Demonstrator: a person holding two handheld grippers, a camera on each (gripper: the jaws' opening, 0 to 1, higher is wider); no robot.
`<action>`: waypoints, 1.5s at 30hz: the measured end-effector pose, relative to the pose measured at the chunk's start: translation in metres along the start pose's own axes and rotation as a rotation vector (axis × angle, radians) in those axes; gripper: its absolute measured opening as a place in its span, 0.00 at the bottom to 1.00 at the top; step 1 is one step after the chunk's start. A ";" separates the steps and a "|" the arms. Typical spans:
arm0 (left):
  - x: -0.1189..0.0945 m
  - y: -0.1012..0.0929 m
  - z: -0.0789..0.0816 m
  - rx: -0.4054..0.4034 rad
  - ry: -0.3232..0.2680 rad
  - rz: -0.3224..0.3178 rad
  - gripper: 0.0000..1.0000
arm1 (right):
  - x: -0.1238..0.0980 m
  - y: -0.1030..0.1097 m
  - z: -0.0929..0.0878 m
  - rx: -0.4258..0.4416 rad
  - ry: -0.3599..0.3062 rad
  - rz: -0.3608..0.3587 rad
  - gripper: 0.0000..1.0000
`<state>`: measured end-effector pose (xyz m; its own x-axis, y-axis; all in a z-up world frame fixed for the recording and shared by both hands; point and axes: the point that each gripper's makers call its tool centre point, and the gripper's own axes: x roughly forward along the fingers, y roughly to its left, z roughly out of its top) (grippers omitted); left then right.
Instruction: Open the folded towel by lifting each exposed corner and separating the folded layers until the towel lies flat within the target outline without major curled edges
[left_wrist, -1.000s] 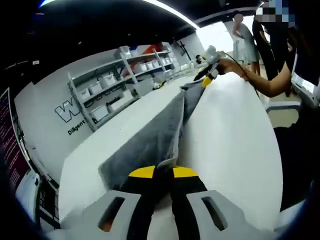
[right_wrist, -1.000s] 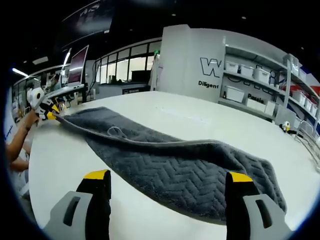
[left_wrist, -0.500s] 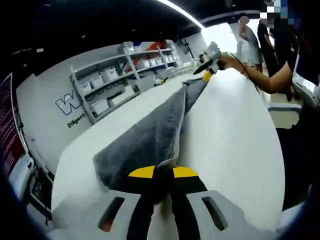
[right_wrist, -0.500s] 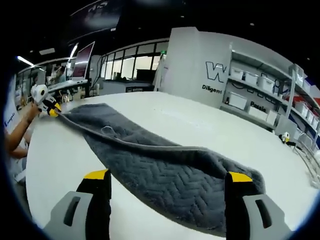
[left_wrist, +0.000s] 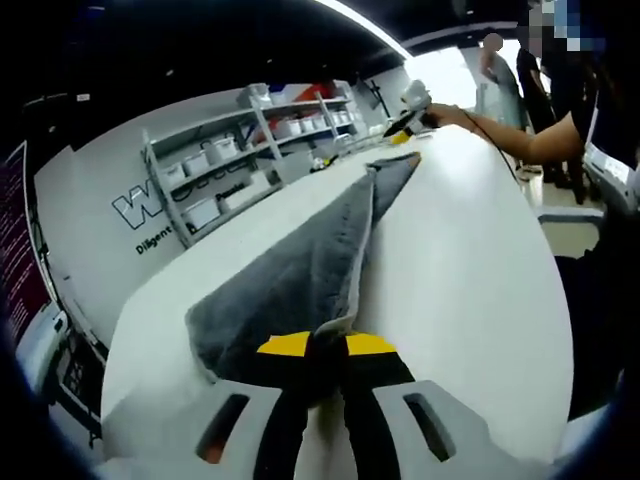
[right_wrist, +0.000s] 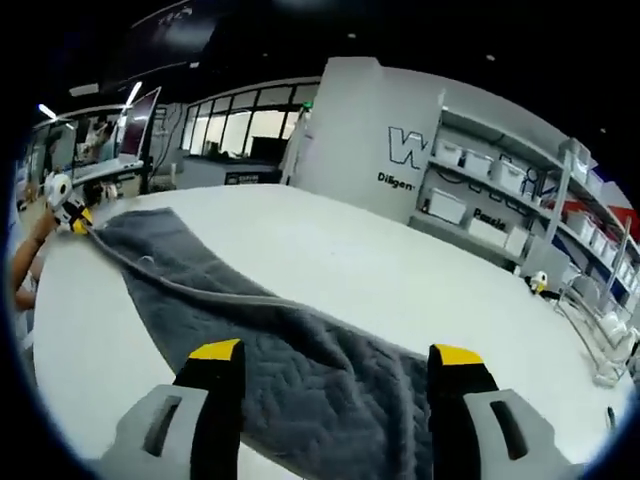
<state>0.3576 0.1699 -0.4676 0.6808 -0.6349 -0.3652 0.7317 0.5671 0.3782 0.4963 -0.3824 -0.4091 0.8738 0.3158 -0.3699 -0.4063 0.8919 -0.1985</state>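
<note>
Grey and ribbed in a herringbone weave, the towel (left_wrist: 305, 270) lies stretched in a long, narrow band across the white table (left_wrist: 470, 260), still folded lengthwise with one layer over another along a raised hem. In the left gripper view, the left gripper (left_wrist: 327, 352) has its yellow-tipped jaws closed together on the towel's near corner, the cloth pinched between them and bunched just above the tips. From that corner the towel runs away toward the far end of the table, narrowing to a point beside the right gripper (left_wrist: 405, 122), which sits just off the towel's far end in a person's hand (left_wrist: 447, 117) (whether it touches the cloth there is too small to tell). In the right gripper view, the right gripper (right_wrist: 336, 368) has its jaws spread wide, with nothing between them; the towel (right_wrist: 300, 370) lies flat on the table (right_wrist: 330, 260) beneath and between the tips, not gripped. From there the towel reaches back to the left gripper (right_wrist: 78, 218), small at the towel's far end, where the cloth comes to a taut corner at its yellow tip. Beyond the towel, past the table's far edge, stand wall shelves (right_wrist: 520, 190) holding white bins, next to a grey wall with lettering (left_wrist: 150, 215).
</note>
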 end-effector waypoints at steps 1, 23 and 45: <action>0.000 0.000 0.000 0.001 0.001 0.000 0.10 | 0.002 -0.011 0.000 0.026 -0.007 -0.017 0.65; -0.001 -0.003 -0.005 0.003 0.015 -0.001 0.10 | 0.050 -0.077 -0.061 0.171 0.139 -0.135 0.30; -0.003 0.000 -0.009 -0.014 0.008 0.010 0.10 | 0.046 -0.063 -0.061 0.139 0.058 -0.083 0.03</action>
<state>0.3555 0.1767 -0.4744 0.6886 -0.6249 -0.3679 0.7250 0.5807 0.3704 0.5459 -0.4439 -0.4690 0.8845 0.2234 -0.4095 -0.2889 0.9516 -0.1049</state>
